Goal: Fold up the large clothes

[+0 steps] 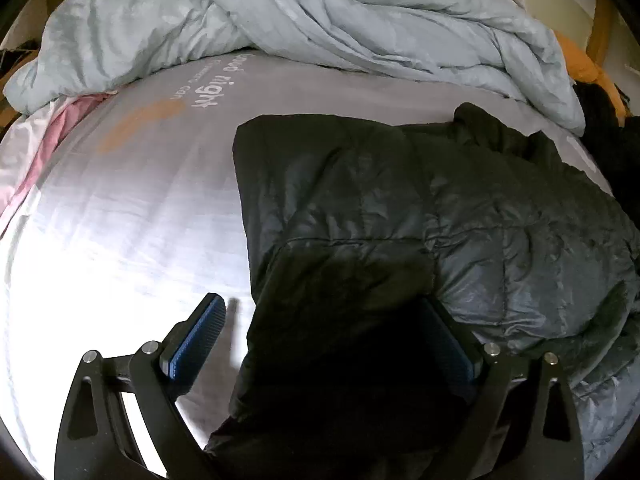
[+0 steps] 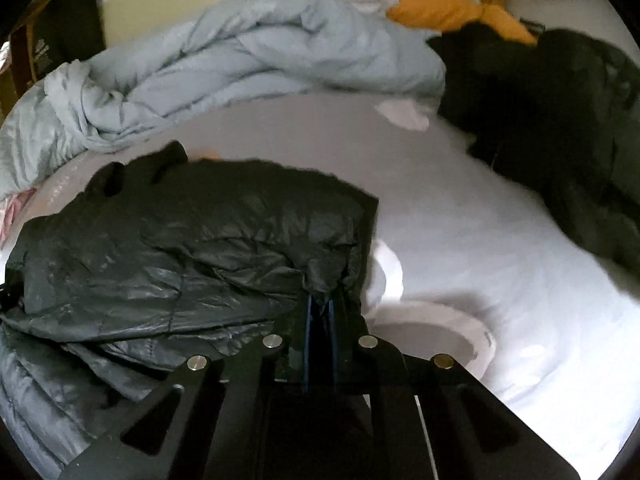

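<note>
A black quilted puffer jacket (image 1: 420, 208) lies on the grey bed sheet (image 1: 132, 208). My left gripper (image 1: 324, 320) is open. Its blue-padded fingers (image 1: 200, 332) stand wide apart, with a fold of the jacket lying between them. In the right wrist view the same jacket (image 2: 180, 240) lies at the left. My right gripper (image 2: 319, 304) is shut on the jacket's edge, the fabric bunched between the blue pads.
A crumpled pale blue duvet (image 1: 320, 20) lies across the back of the bed. An orange cloth (image 2: 452, 12) and another black garment (image 2: 560, 120) lie at the back right. A pink cloth (image 1: 44, 148) lies at the left edge. A white round object (image 2: 440, 332) shows under the right gripper.
</note>
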A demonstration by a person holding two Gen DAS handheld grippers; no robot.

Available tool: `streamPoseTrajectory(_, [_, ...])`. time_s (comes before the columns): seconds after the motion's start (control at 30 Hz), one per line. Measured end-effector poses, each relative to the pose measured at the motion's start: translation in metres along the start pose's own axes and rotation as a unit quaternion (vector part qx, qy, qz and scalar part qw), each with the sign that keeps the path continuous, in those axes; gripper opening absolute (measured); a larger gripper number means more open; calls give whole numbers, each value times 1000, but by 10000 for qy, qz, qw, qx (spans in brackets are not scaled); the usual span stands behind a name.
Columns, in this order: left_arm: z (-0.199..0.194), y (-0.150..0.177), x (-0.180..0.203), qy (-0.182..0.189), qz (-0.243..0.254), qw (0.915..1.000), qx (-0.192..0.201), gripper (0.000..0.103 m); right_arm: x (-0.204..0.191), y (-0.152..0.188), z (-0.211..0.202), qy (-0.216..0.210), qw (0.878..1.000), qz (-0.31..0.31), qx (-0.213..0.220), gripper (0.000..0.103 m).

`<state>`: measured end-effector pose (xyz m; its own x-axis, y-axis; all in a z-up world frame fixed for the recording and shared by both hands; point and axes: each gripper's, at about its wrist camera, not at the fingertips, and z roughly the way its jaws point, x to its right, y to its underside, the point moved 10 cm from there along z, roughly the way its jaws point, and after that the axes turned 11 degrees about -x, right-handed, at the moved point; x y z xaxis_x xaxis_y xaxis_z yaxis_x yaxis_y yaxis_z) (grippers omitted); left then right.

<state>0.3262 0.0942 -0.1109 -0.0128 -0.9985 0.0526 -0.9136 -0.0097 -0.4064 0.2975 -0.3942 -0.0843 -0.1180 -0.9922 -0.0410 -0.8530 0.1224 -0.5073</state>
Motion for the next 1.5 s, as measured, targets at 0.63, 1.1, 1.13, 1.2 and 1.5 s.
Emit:
streamPoseTrajectory(0.63, [-193, 71, -10, 203, 673, 9633, 2592, 103, 5, 35, -153, 2, 9847, 416, 1691, 91])
streamPoseTrajectory(1.1, [-89, 75, -67, 760, -492, 9857, 1422, 101, 35, 92, -121, 566, 9925, 413, 1000, 92])
streamPoseTrajectory(1.13, [-84, 75, -65, 969, -544, 9843, 1373, 97, 38, 91, -115, 565, 9932, 420, 927, 92])
streamPoseTrajectory(1.2, [-77, 76, -56, 1297, -511, 9822, 1260, 87, 43, 93, -102, 583, 9943, 439, 772, 92])
streamPoseTrajectory(1.5, [-74, 81, -26, 950, 188, 9864, 1331, 22, 46, 87, -59, -333, 9963, 703, 367, 57])
